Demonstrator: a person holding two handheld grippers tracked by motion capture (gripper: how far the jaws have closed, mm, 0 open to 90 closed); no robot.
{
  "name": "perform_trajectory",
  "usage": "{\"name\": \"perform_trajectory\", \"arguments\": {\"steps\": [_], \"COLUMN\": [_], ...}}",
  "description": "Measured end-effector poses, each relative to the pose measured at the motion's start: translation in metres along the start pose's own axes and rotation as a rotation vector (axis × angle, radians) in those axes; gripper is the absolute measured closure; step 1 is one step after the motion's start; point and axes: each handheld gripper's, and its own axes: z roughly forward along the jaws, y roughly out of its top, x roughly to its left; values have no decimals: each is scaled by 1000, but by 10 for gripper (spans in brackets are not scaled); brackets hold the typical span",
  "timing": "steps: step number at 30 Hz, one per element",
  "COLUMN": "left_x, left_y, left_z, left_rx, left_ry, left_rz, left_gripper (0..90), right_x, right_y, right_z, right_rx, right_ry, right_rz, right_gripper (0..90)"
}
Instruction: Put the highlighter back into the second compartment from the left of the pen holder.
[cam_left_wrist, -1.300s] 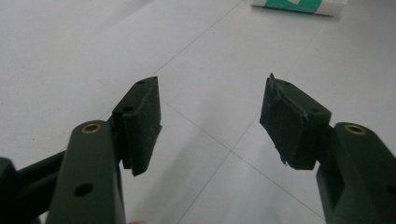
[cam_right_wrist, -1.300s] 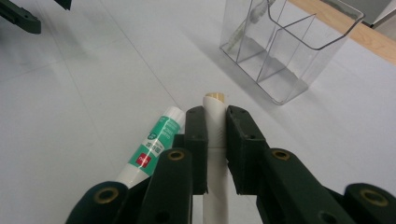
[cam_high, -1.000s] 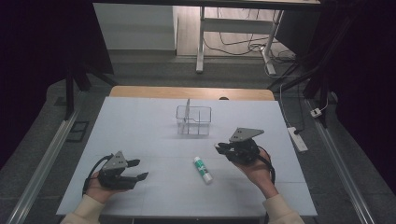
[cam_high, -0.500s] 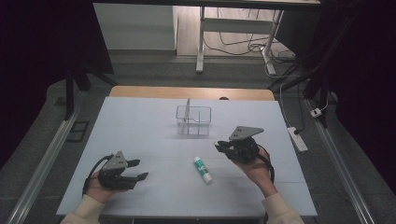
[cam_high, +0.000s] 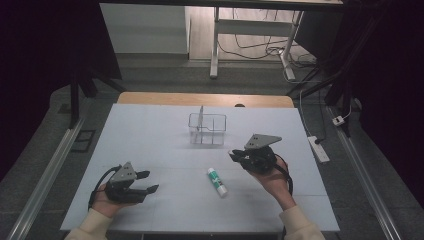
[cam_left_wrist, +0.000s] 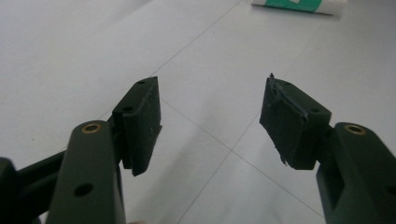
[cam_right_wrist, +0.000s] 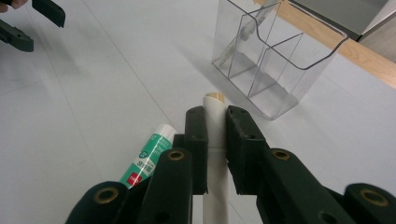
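**Right jaws clamped on a white stick, left jaws spread over bare table**

I have the right gripper (cam_right_wrist: 215, 140) pinching a slim white stick (cam_right_wrist: 215, 122) with a tan tip; its pads press on both sides and the tip pokes out just past them. Beyond that tip, near but apart, stands the clear divided holder (cam_right_wrist: 275, 60), with one pale stick leaning in its far compartment. Just beside my right jaws, low on their left in the right gripper view, lies the green-and-white glue stick (cam_right_wrist: 147, 158) flat on the table (cam_right_wrist: 84, 93).

My left gripper (cam_left_wrist: 212, 123) rests with its jaws spread wide and nothing between them. The glue stick (cam_left_wrist: 299, 4) lies well ahead of those fingers (cam_left_wrist: 142, 121), a little to their right. From the high view, the glue stick (cam_high: 217, 181) sits between both grippers, nearer the right one (cam_high: 239, 155).
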Motion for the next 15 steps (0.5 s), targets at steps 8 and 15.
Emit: {"name": "perform_trajectory", "arguments": {"steps": [8, 15], "left_x": [0, 0], "left_y": [0, 1], "left_z": [-1, -2], "left_rx": [-6, -14], "left_ry": [3, 1], "left_rz": [1, -1], "left_gripper": [382, 382], "right_x": [-1, -4], "right_y": [4, 5], "right_z": [-1, 0], "right_rx": [-17, -24], "right_ry": [-1, -8], "right_rz": [1, 1], "right_gripper": [781, 780]}}
